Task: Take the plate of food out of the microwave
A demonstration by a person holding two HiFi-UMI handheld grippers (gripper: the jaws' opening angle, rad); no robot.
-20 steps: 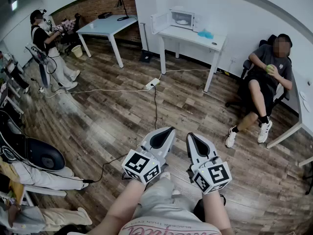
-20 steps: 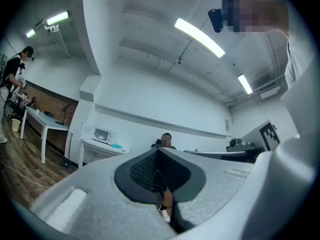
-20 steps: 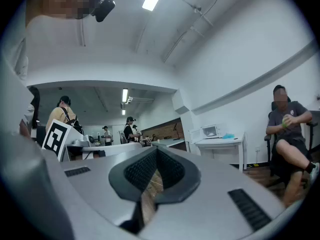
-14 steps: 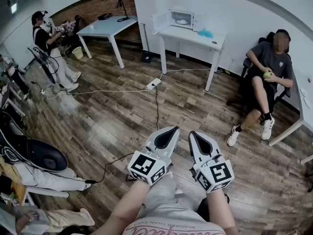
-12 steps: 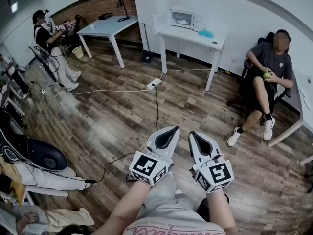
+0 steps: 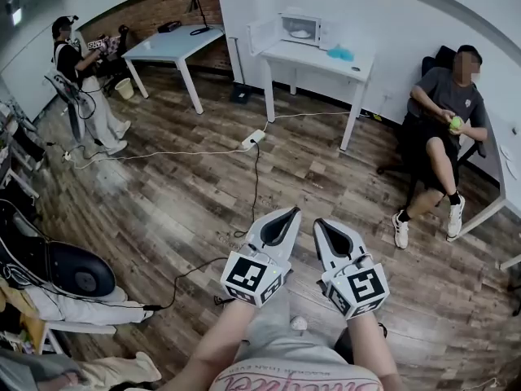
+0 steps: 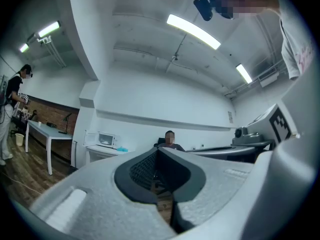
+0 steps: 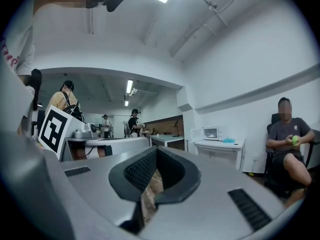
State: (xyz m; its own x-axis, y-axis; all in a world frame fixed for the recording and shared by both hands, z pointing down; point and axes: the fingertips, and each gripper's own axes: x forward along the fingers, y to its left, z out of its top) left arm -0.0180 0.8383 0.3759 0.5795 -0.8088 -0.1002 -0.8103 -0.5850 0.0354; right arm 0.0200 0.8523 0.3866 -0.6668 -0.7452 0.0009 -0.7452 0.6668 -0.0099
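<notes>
Far ahead, plate (image 6: 300, 33) in microwave (image 6: 286, 19), left tongs (image 6: 288, 213), right tongs (image 6: 321, 223), each pressed together, empty

Your plate (image 6: 300, 33) inside the microwave (image 6: 302, 16) is only a pale speck in the head view, and what lies on it is too small to tell. The blue thing (image 6: 342, 54) beside the microwave on the white table (image 6: 358, 70) can't be identified either. Your forearms (image 6: 213, 344) run off the bottom edge. Another table (image 6: 506, 160) at the right is cut by the picture's edge.
</notes>
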